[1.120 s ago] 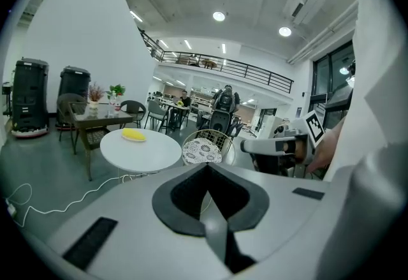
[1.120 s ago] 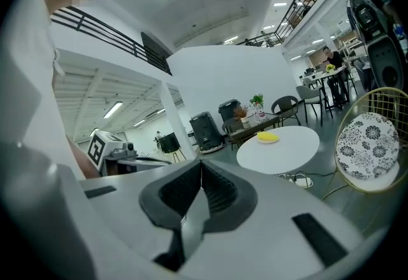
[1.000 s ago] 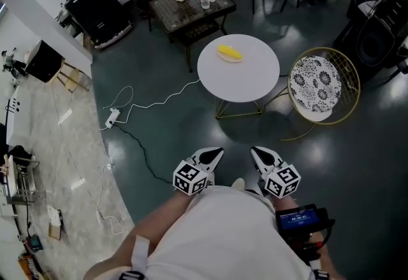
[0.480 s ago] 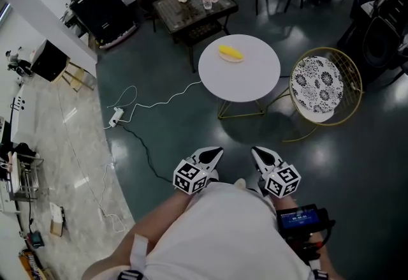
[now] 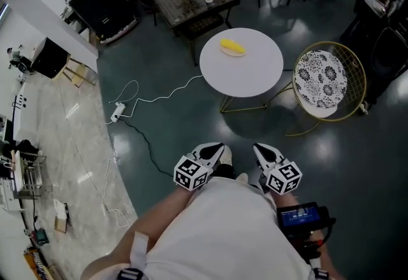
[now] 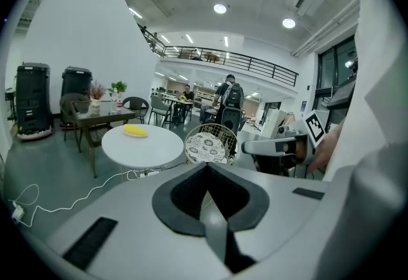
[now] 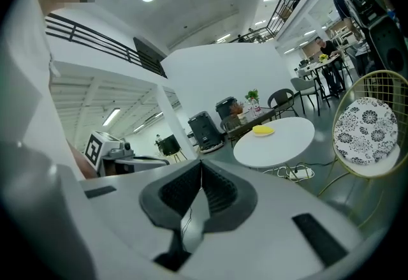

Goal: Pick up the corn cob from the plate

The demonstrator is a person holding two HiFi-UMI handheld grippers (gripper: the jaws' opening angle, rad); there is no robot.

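Yellow corn cob point(image 5: 232, 47), prob. plated, by table point(image 5: 255, 74) far edge; open floor point(image 5: 191, 122) nearside.

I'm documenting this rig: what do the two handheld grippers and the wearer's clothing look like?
The left gripper and right gripper match: pale grey-white tapered shells with black ribbed pads inside the jaws, each carrying a cube of black-and-white square markers. The person wears a white top.

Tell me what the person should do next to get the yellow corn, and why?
Probably step closer to the round white table. The corn cob lies on its far side, well ahead of the left gripper and right gripper, which are held near the body, both shut and empty.
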